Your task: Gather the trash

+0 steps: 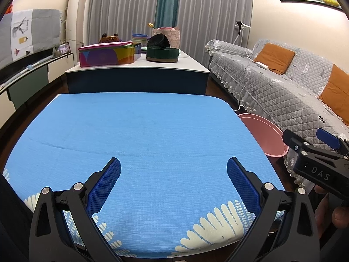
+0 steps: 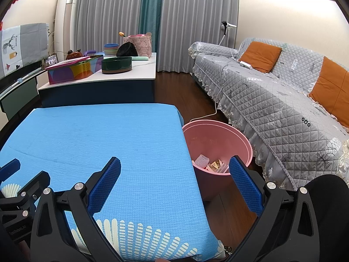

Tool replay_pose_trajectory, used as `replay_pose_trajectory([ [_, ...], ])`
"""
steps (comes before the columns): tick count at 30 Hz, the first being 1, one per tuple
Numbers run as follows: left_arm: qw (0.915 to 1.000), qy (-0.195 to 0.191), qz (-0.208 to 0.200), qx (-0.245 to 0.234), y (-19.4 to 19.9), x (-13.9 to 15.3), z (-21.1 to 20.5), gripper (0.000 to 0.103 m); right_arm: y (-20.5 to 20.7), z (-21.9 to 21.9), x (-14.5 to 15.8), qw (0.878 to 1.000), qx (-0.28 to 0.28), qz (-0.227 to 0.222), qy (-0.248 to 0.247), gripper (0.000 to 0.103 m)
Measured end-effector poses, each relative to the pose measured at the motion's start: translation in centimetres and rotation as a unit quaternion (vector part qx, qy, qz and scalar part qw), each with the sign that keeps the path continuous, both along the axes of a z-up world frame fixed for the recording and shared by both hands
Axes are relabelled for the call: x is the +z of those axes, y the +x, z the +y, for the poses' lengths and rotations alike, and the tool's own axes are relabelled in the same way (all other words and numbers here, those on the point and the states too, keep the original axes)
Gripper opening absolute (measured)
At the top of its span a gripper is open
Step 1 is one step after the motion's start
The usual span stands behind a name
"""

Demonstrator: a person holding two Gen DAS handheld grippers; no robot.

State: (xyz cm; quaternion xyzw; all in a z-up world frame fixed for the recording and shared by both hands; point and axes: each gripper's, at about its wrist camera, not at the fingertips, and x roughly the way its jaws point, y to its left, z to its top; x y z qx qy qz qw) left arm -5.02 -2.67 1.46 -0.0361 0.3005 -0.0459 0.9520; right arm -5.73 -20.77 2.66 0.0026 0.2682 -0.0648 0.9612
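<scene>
The left claw [image 1: 173, 180] hangs over the near part of the counter [image 1: 141, 131], its two blue-padded fingers [image 1: 106, 185] spread wide apart with nothing between them. Under it lies only the blue cloth, with a pale fan pattern along the near edge.

The right claw [image 2: 174, 181] is spread just as wide and also holds nothing. It sits over the right-hand edge of the same counter [image 2: 98, 135] — one finger [image 2: 104, 185] above the cloth, the other out past the edge, above the pink bucket [image 2: 218, 131]. From the left wrist view the right claw [image 1: 305, 144] shows at the far right, with part of a hand [image 1: 333, 209] gripping its handle; from the right wrist view the left claw [image 2: 8, 168] shows at the lower left edge.

The bucket stands on the dark wooden floor [image 2: 181, 91], just beside the counter's right edge, between it and the sofa [image 2: 272, 100] with its grey quilted cover. The trash [image 2: 209, 163] is inside the bucket at the bottom — pale scraps, a white ridged piece and something yellowish, too small to tell further. In the left wrist view only the bucket's rim [image 1: 261, 131] shows past the counter.

Farther back a second, white-topped counter [image 2: 122, 76] carries a colourful tin [image 2: 74, 69] and a dark green round tin [image 2: 116, 65].
</scene>
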Motion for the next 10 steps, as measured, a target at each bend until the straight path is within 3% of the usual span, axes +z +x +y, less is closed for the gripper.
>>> replay_pose_trajectory([
  [10, 0.9999, 0.003, 0.007, 0.007, 0.35, -0.07, 0.02, 0.095, 0.03, -0.03, -0.02, 1.000, 0.000, 0.000, 0.001, 0.098],
])
